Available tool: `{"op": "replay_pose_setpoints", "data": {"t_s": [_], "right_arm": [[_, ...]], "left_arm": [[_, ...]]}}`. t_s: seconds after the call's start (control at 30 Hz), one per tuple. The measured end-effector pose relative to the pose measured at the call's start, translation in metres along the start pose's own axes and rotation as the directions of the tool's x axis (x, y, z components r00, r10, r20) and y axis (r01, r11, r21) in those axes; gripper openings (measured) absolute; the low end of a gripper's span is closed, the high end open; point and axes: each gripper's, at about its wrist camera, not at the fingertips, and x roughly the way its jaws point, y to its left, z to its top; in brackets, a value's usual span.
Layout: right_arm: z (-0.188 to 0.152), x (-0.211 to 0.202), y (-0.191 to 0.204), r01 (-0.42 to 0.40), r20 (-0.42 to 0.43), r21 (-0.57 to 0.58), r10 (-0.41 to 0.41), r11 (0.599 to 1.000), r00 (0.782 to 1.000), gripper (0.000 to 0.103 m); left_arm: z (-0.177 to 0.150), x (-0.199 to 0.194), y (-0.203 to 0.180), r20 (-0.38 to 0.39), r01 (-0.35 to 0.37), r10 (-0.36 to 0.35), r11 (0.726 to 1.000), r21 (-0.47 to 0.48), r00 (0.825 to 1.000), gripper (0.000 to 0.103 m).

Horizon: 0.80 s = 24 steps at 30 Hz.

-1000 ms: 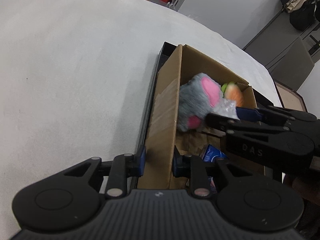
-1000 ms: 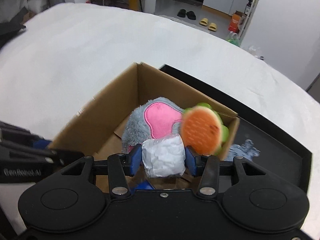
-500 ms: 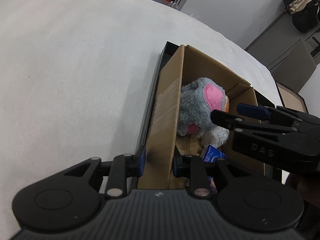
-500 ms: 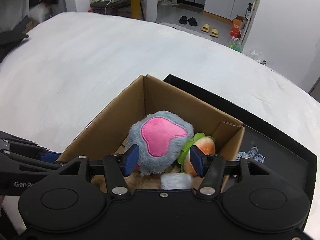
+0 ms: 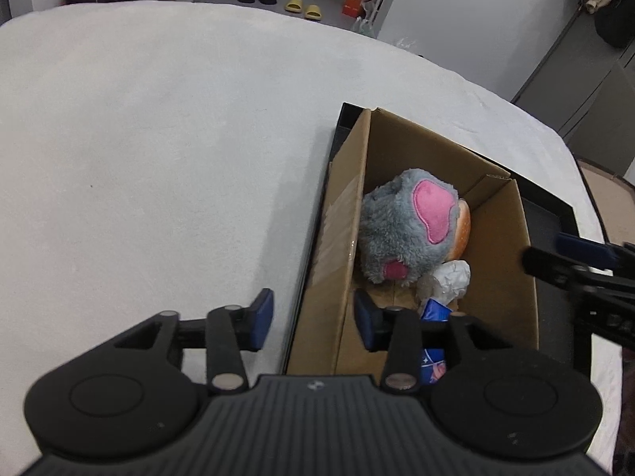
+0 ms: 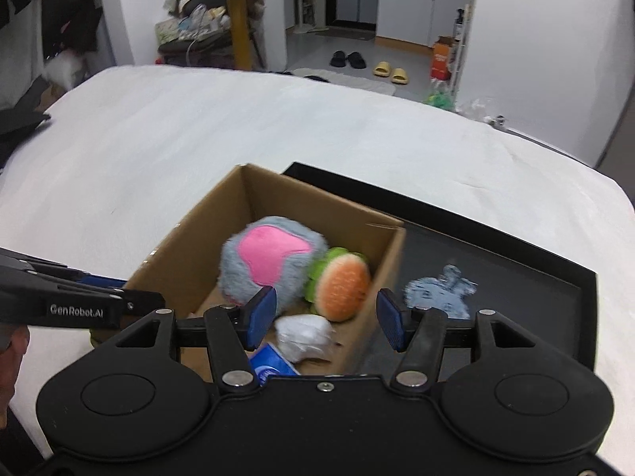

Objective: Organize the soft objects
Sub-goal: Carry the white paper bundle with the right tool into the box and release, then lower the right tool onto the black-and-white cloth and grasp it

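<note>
An open cardboard box (image 5: 341, 246) (image 6: 186, 261) stands on a black tray (image 6: 496, 254). Inside lie a grey plush with pink patches (image 5: 405, 230) (image 6: 270, 265), an orange and green burger plush (image 6: 337, 281), a white crumpled bundle (image 5: 448, 275) (image 6: 303, 335) and a blue packet (image 5: 434, 311) (image 6: 270, 365). My left gripper (image 5: 313, 321) is open, its fingers straddling the box's near left wall without touching it. My right gripper (image 6: 323, 319) is open and empty, above the box's near right corner. It shows at the right edge of the left wrist view (image 5: 575, 265).
The box and tray rest on a wide white cloth surface (image 5: 158, 139). A pale blue flat shape (image 6: 442, 291) lies on the tray right of the box. Slippers and an orange carton stand on the floor beyond.
My right gripper opened and dropped the white bundle into the box, then pulled back to the right. My left gripper opened wider off the box wall.
</note>
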Motion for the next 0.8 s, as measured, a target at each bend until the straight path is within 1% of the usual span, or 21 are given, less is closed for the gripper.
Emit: {"op": "replay_pose_setpoints", "data": {"t_s": [0.07, 0.13, 0.33, 0.4, 0.5, 0.6, 0.8], "right_arm": [[-0.004, -0.006, -0.011, 0.012, 0.009, 0.016, -0.013, 1.0, 1.0, 0.056], [-0.01, -0.012, -0.023, 0.022, 0.01, 0.037, -0.022, 0.999, 1.0, 0.056], [-0.027, -0.017, -0.046, 0.034, -0.014, 0.082, -0.033, 0.996, 0.999, 0.056], [-0.034, -0.017, -0.051, 0.036, -0.033, 0.092, -0.033, 0.995, 0.999, 0.056], [-0.045, -0.017, -0.058, 0.034, -0.064, 0.102, -0.027, 0.994, 0.998, 0.06], [-0.058, -0.019, -0.066, 0.037, -0.098, 0.113, -0.026, 0.993, 0.995, 0.063], [-0.082, -0.023, -0.081, 0.052, -0.155, 0.159, -0.027, 0.986, 0.988, 0.064]], "left_arm": [[-0.001, 0.0, -0.003, 0.014, -0.034, 0.034, 0.999, 0.021, 0.999, 0.059], [-0.002, 0.0, -0.004, 0.011, -0.059, 0.059, 0.998, 0.027, 0.998, 0.062], [-0.004, 0.0, -0.013, 0.011, -0.076, 0.076, 0.997, 0.033, 0.997, 0.068], [-0.004, -0.002, -0.018, 0.015, -0.077, 0.076, 0.996, 0.038, 0.997, 0.071], [-0.004, -0.002, -0.023, 0.023, -0.076, 0.075, 0.996, 0.049, 0.997, 0.075], [-0.005, 0.0, -0.027, 0.025, -0.085, 0.084, 0.995, 0.054, 0.996, 0.076], [-0.007, 0.003, -0.03, 0.019, -0.088, 0.087, 0.994, 0.066, 0.996, 0.077]]}}
